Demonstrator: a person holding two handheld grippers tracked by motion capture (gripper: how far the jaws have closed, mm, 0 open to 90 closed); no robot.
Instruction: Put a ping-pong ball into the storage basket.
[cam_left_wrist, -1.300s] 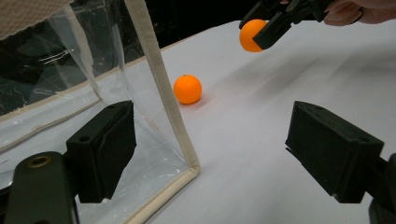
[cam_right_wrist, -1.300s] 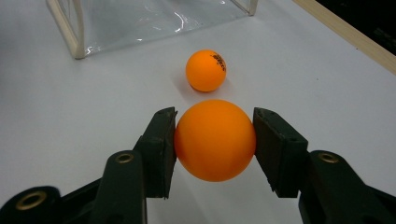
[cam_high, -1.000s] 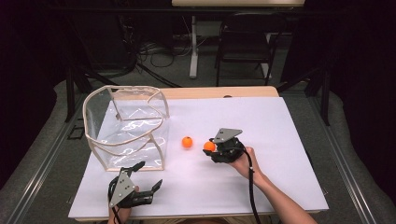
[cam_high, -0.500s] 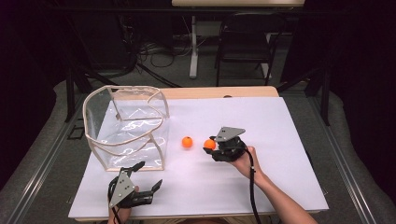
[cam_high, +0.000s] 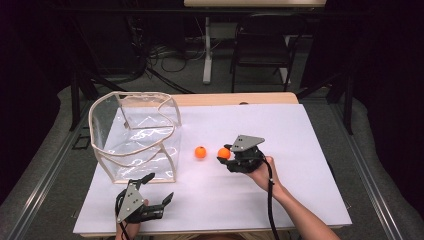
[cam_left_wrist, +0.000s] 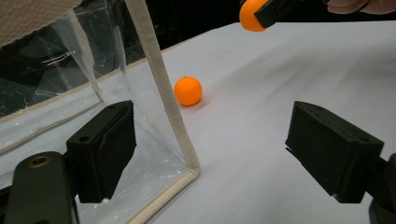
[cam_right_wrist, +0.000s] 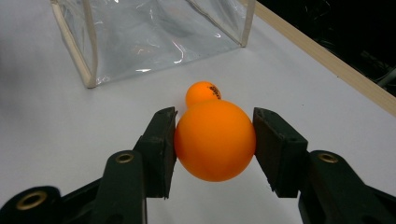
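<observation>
- Right now the right tool (cam_high: 223, 154) is clamped on an orange ball (cam_right_wrist: 215, 139), one jaw on each side, just off the white tabletop (cam_high: 280, 130) near its middle.
- Likely risk: the ball is round and smooth, held at two small contact patches, so a loosened squeeze or a jolt could squirt it out and send it rolling.
- A second orange ball (cam_high: 200, 152) lies loose just beside the held one, toward the clear bag (cam_high: 134, 135); a low sweep could knock it away.
- The left tool (cam_high: 159, 194) rests with jaws spread wide and empty, close to the bag's near corner (cam_left_wrist: 189, 161); bumping that soft wall could shift or fold the bag.
- Open room lies right of and behind the balls; the tabletop's near edge is close to the left tool.
- The bag's open rim stands well above the ball, so the ball would need a lift over it.
</observation>
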